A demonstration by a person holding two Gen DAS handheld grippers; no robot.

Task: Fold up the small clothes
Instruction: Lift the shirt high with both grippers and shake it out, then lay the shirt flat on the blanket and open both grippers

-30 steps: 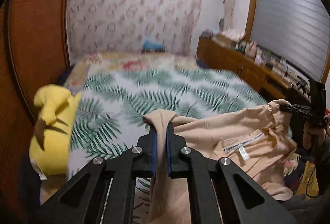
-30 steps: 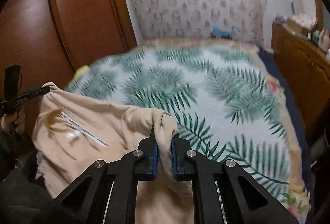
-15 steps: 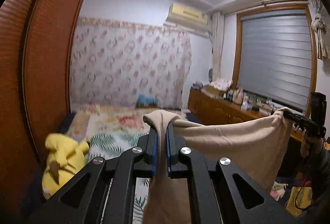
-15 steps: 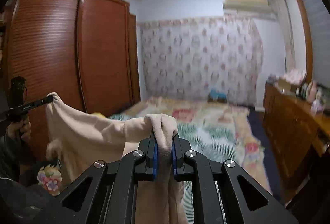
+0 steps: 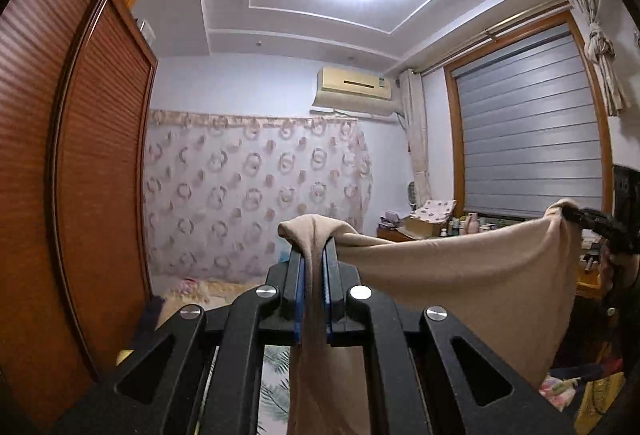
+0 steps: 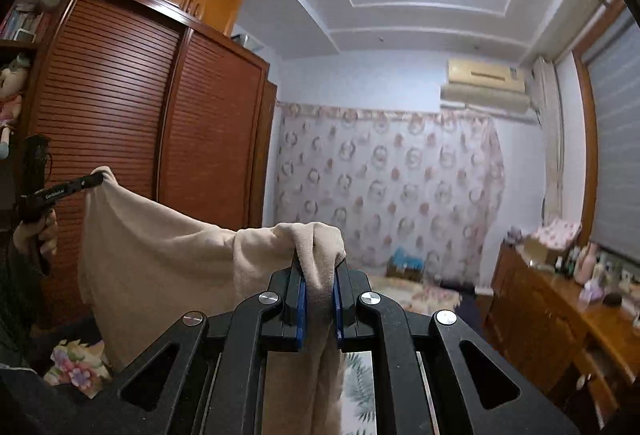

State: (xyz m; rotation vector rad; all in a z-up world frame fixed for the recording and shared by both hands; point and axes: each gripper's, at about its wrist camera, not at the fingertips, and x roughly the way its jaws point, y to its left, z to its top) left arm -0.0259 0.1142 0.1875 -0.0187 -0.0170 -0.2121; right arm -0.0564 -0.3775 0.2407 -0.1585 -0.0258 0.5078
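Now both clamped: left tongs [image 5: 314, 267] and right tongs [image 6: 318, 285] each pinch a top corner of the beige garment [image 5: 460, 275], hanging spread above the bed [image 6: 360, 387]; best keep corners level, taut, lower evenly.

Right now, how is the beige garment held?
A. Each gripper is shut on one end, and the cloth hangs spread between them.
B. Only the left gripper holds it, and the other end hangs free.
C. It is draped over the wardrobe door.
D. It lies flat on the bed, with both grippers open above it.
A: the left gripper and the right gripper each pinch one end of the beige garment, which hangs stretched between them in the air.
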